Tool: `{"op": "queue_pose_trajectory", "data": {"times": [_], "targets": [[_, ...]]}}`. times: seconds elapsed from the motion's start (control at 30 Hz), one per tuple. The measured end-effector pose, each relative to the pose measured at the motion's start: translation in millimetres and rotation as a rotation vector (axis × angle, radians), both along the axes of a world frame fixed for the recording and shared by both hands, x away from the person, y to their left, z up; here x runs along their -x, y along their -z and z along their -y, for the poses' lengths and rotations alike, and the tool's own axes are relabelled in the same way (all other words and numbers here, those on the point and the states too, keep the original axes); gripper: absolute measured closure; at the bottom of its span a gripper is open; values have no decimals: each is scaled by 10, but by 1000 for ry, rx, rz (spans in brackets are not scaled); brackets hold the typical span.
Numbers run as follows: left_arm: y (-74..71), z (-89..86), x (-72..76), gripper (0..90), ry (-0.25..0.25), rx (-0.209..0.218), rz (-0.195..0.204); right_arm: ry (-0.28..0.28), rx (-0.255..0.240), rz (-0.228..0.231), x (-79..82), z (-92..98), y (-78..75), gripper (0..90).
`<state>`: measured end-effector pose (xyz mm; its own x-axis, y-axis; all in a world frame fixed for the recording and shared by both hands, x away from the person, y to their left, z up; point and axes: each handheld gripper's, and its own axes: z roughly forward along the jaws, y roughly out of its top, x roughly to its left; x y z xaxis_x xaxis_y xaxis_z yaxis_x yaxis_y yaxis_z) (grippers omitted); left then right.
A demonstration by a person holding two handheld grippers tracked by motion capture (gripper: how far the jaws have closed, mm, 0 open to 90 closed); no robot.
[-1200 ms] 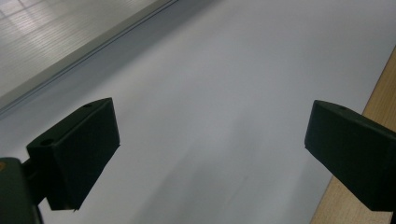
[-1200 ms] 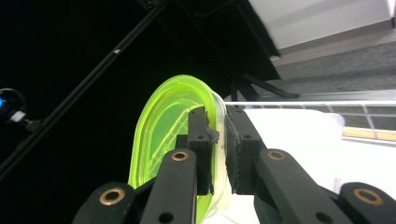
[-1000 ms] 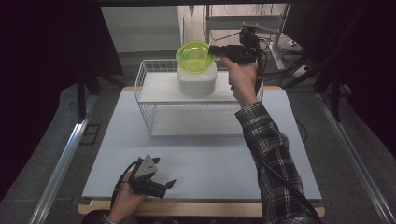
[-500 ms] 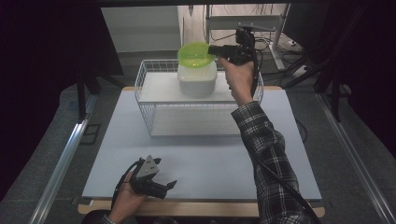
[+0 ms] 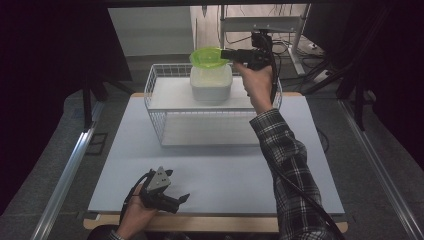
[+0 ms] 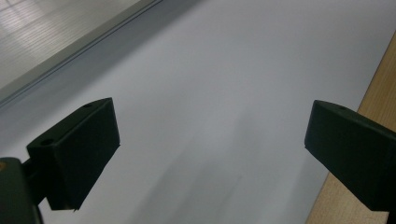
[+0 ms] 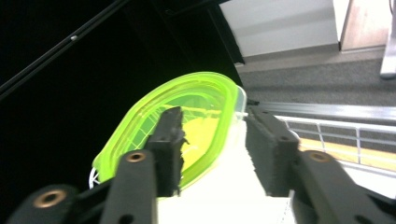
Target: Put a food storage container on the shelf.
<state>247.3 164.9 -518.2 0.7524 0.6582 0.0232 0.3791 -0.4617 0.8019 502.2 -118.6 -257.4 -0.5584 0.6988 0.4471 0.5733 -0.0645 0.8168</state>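
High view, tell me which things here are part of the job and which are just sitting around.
Part of the job:
green lid, resting on the container
white container
wire basket holding the container
right gripper, jaws just been opening around the lid's edge

Just there:
left gripper, open over the table

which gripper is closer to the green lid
Right. The right gripper is at the green lid, jaws just opening around its rim; the left gripper rests far off at the table's near edge.
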Motion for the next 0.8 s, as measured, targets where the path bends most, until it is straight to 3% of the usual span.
{"op": "queue_pose_trajectory", "data": {"times": [0.33, 0.5, 0.8], "targets": [[1, 3, 1, 28, 0, -2, 0, -79, 55, 82, 120, 64, -5, 293], [5, 6, -2, 28, 0, -4, 0, -115, 61, 115, 229, 139, 57, 247], [7, 18, 1, 29, 2, 0, 2, -156, 136, 181, 456, 223, 165, 178]]}}
